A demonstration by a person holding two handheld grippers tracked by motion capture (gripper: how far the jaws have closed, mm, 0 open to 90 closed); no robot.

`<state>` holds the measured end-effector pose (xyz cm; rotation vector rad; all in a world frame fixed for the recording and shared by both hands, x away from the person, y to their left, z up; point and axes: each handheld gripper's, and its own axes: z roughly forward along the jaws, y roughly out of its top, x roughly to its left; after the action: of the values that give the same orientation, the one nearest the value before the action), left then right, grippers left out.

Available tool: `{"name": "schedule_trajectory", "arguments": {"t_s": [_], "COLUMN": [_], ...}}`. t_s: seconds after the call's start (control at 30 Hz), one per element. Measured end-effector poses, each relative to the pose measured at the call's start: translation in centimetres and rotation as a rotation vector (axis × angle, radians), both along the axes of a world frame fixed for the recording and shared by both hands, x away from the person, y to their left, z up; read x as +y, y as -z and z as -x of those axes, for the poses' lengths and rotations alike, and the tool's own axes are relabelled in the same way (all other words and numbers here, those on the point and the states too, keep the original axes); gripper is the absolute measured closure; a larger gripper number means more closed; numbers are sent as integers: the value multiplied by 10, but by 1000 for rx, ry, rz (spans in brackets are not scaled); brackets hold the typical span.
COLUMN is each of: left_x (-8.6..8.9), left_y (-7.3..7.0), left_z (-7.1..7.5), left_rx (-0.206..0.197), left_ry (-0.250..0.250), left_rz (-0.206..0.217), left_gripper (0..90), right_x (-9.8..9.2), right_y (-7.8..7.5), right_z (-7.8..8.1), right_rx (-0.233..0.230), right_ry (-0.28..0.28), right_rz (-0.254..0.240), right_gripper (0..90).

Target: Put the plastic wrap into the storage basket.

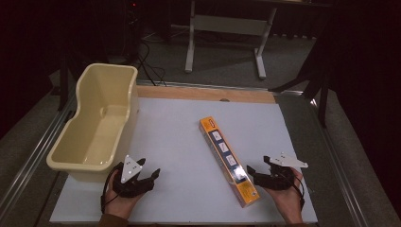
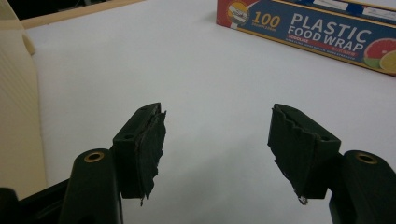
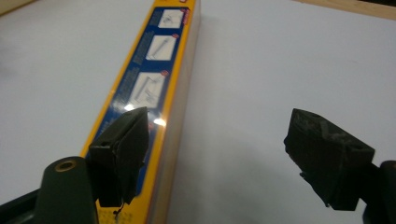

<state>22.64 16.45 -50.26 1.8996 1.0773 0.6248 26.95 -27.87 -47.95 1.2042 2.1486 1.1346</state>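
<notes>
Jaws, right gripper [image 1: 252, 174]: spread wide, gripping nothing; one jaw overlaps the food wrap box in the right gripper view.
Jaws, left gripper [image 1: 152, 176]: parted, nothing between them, over bare white board [image 1: 179, 142].
Food wrap box [image 1: 229, 161]: long, orange and blue, lying flat and slanted on the board, its near end just beside the right gripper.
Tub [image 1: 97, 123]: cream plastic, at the board's left edge, just beyond the left gripper.

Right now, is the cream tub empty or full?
Empty: the cream tub shows its bare inside floor in the high view, with nothing in it.
</notes>
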Motion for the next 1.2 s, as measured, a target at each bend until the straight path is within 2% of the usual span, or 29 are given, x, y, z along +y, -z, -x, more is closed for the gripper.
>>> {"name": "schedule_trajectory", "arguments": {"t_s": [0.3,0.7,0.97,1.2], "left_x": [1,0,0,-1], "left_y": [0,-1,-1,0], "left_z": [0,1,1,1], "left_rx": [0,-5,-5,-4], "left_ry": [-2,5,4,6], "left_rz": [-1,2,2,2], "left_gripper": [357,357,357,357], "right_x": [22,48,63,71], "right_y": [-6,-15,-10,-5], "right_z": [-10,-25,-39,-51], "right_rx": [-1,26,60,93], "right_ry": [-35,-71,-89,-99], "right_rz": [0,34,67,74], "right_gripper": [197,196,194,193]}}
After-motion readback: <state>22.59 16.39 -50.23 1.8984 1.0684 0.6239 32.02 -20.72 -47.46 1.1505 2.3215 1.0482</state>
